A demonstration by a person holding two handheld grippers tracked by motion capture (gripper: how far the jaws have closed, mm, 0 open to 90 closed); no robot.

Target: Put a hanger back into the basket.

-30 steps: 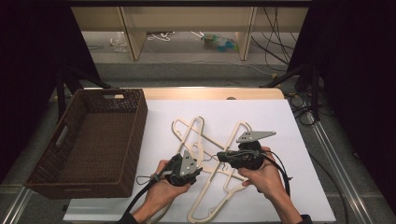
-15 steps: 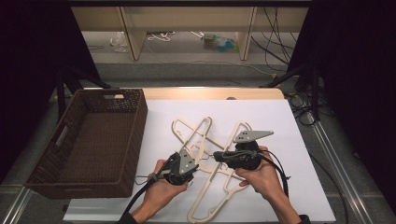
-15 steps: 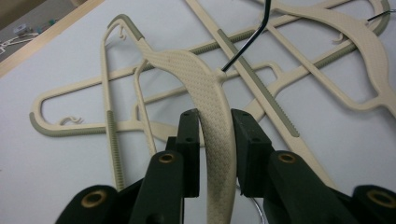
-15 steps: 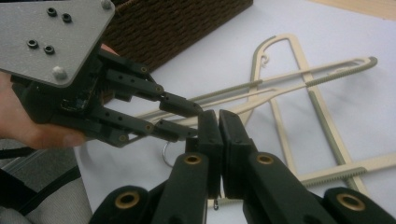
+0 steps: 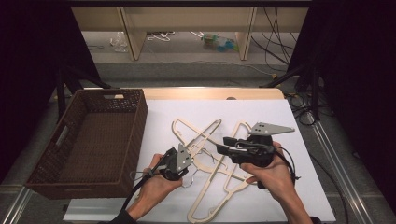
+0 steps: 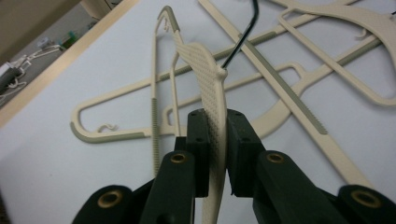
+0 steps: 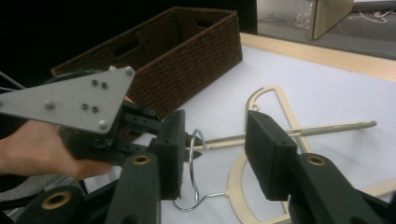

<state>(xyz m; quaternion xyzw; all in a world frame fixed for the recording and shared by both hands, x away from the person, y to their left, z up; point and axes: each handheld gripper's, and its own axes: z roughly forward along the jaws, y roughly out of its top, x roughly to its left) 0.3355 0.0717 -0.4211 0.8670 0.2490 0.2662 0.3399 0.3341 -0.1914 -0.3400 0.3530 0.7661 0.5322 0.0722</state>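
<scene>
Several cream plastic hangers with wire hooks lie crossed on the white table. My left gripper is shut on the dotted arm of one hanger, the pads pressing it from both sides, and the jaws have just been closing. In its own view the left gripper holds that arm edge-on, the hook rising beyond. My right gripper hovers over the pile with jaws that have just been opening. In the right gripper view a wire hook stands between the jaws, untouched.
A dark wicker basket stands at the table's left, seen close behind the left hand in the right gripper view. A wooden strip edges the far side. Bare white surface lies right of the hangers.
My right gripper has opened and lifted a little off the hangers. My left gripper has stayed in place and closed on the hanger arm.
</scene>
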